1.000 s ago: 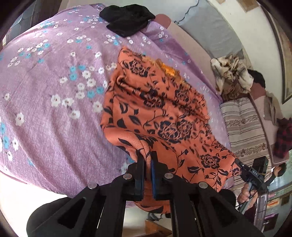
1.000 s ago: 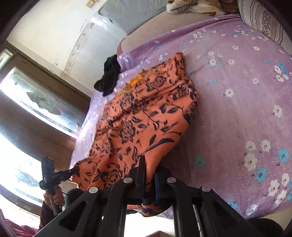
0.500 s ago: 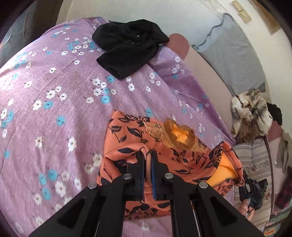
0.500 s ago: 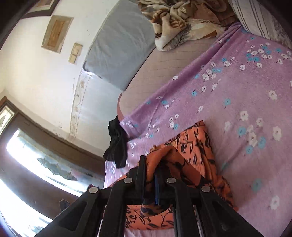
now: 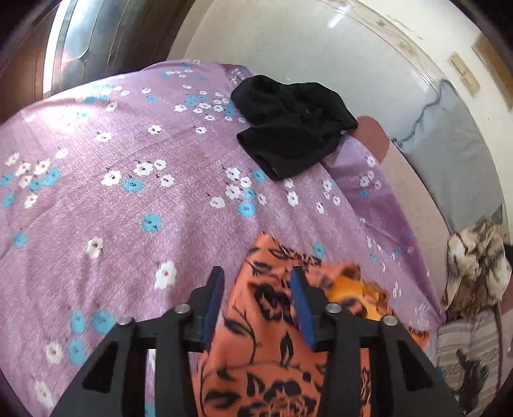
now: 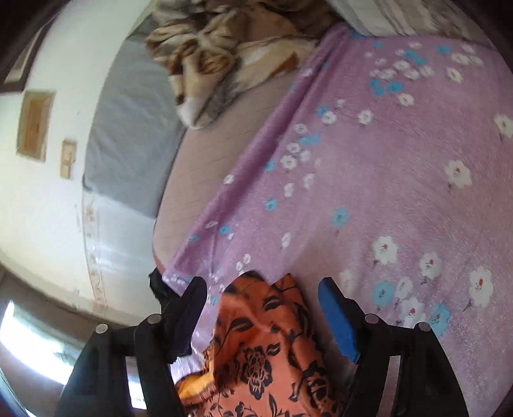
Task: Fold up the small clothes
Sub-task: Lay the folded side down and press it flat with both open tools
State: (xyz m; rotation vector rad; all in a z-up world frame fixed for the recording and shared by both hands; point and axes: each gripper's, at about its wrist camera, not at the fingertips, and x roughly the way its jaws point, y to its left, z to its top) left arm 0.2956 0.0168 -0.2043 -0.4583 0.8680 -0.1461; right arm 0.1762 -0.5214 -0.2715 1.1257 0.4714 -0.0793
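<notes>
An orange garment with black flowers (image 5: 266, 324) lies folded over on the purple flowered bedspread (image 5: 128, 205). My left gripper (image 5: 256, 288) is open, its jaws standing apart over the garment's near corner. In the right wrist view the same garment (image 6: 263, 340) lies between the jaws of my right gripper (image 6: 263, 298), which is open wide and holds nothing. The garment's yellow-orange inner side (image 5: 349, 292) shows at the fold.
A black garment (image 5: 291, 128) lies crumpled at the far side of the bed. A brown patterned blanket (image 6: 218, 54) and a striped pillow (image 6: 384, 12) lie by the grey headboard cushion (image 6: 128, 128). A white wall is behind.
Both grippers carried the garment's near edge forward over its far part, then opened and let go. The garment now lies folded.
</notes>
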